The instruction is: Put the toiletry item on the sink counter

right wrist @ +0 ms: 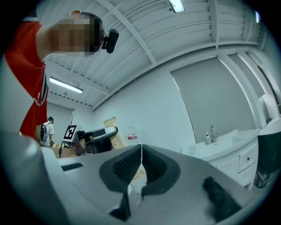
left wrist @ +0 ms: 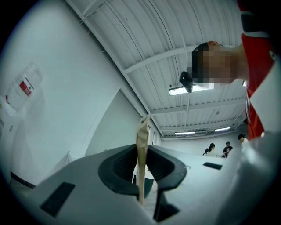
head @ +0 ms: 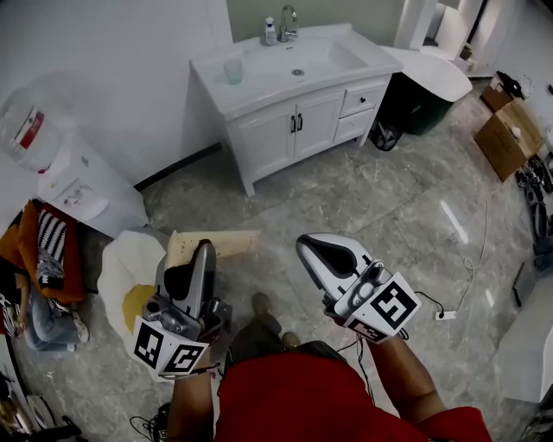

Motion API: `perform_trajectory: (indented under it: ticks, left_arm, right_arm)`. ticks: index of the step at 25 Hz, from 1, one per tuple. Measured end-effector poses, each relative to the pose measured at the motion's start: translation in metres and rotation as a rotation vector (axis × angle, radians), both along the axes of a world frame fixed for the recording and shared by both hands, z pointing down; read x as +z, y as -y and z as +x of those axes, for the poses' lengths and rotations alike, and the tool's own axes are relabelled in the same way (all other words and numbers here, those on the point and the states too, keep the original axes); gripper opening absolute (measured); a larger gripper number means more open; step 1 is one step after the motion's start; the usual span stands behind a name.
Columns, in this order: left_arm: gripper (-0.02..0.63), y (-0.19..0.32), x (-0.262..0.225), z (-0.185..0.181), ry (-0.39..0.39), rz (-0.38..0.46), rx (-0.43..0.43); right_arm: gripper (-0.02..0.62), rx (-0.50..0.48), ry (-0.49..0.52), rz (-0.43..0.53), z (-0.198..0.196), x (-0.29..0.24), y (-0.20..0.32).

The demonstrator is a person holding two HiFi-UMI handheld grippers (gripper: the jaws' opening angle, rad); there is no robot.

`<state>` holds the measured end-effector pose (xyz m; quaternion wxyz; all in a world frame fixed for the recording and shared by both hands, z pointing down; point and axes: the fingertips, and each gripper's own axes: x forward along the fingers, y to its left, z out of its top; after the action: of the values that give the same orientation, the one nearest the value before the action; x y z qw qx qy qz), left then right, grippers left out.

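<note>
Left gripper (head: 205, 252) is clamped on a flat tan packet (head: 226, 244). In the left gripper view the packet shows edge-on, pinched between both pads. Right gripper (head: 309, 249) has its jaws pressed together with nothing in them. Both are held low in front of the person's red shirt (head: 328, 397), over the grey marble floor (head: 371, 198). The white sink counter (head: 252, 93) stands well apart by the wall. On it are 1 cup (head: 233, 69) and 1 bottle (head: 270, 33) beside the faucet (head: 288, 21).
</note>
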<state>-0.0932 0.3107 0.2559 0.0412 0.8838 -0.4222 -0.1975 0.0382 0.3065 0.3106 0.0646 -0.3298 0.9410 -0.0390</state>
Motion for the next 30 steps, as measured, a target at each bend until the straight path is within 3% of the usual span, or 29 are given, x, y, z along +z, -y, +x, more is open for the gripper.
perform_trajectory:
  ticks: [8,23,30]
  left_arm:
    - [0.071,0.064,0.002,-0.011,-0.013,0.018,-0.004]
    - [0.071,0.284,-0.006,-0.053,-0.038,0.033,0.026]
    - [0.071,0.357,-0.008,-0.07,-0.043,0.035,0.037]
  right_arm:
    - [0.029,-0.001,-0.026,0.025,-0.009,0.002,0.066]
    - [0.029,0.023,-0.038,0.007,-0.05,-0.01,0.277]
    - [0.029,0.036,-0.051,0.001,-0.068,-0.012,0.345]
